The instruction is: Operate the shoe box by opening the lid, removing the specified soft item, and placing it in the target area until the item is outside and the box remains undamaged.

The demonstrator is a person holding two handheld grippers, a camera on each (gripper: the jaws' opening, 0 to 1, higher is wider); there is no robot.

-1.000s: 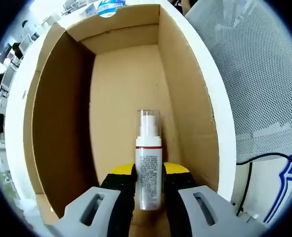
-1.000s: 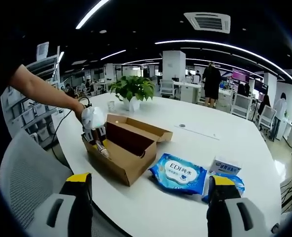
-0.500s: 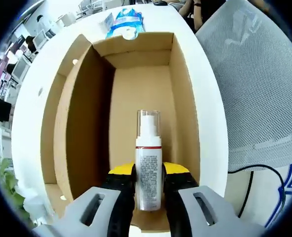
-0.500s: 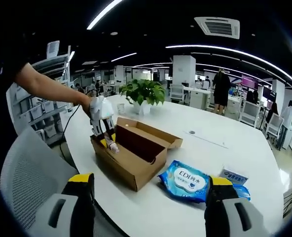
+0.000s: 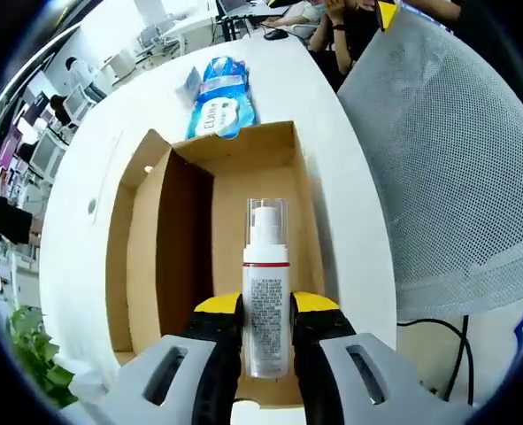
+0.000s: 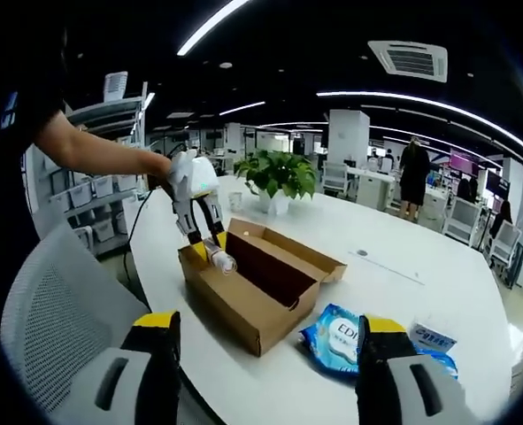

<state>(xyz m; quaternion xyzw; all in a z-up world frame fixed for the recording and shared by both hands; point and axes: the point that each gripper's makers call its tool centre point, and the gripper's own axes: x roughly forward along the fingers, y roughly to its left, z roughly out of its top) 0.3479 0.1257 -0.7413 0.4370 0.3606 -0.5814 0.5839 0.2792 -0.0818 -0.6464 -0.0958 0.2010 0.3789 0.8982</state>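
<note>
My left fingers (image 5: 267,332) clamp the bottle (image 5: 265,297), long axis up-frame, above the box (image 5: 168,257); right fingers (image 6: 265,376) apart, far.

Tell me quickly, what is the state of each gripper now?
Left gripper: closed on the pump bottle, above the open cardboard box.
Right gripper: open, holding nothing.

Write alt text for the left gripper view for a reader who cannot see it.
The left tongs grip a white pump bottle with a clear cap, held above an open cardboard box on a white table. A blue wipes pack lies beyond the box, and a grey mesh chair stands beside the table.
</note>
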